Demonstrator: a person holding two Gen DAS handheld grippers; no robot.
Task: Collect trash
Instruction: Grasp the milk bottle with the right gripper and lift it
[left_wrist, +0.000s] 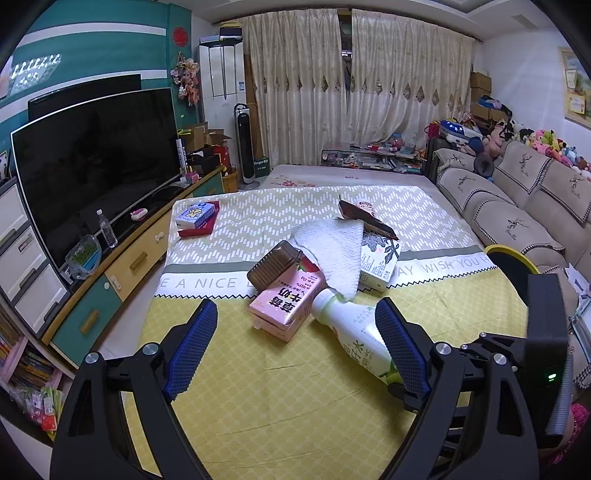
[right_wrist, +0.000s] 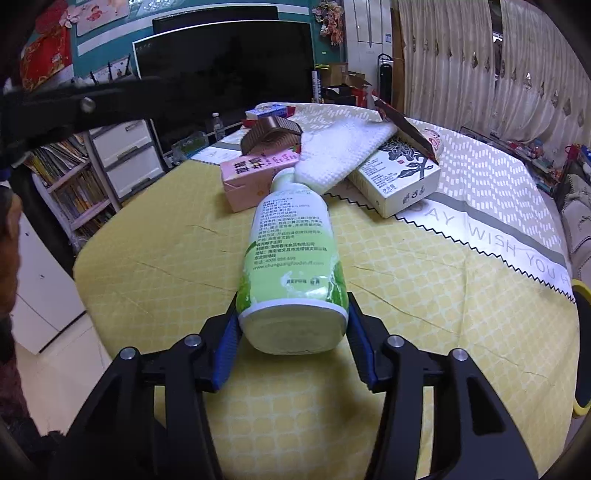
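The bottle (right_wrist: 291, 254) hides its neck under the white towel (right_wrist: 338, 155), and its base blocks the blue pads (right_wrist: 226, 354). The pink carton (left_wrist: 286, 304) print (upside down) is unreadable; the yellow-rimmed bin (left_wrist: 511, 264) is cut off.

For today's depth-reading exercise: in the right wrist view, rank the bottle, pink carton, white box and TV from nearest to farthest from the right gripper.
1. Bottle: its base sits between the right gripper's fingers, lying on the table.
2. Pink carton: just left of the bottle's neck.
3. White box: right of the neck, slightly farther back.
4. TV: beyond the table, by the wall.
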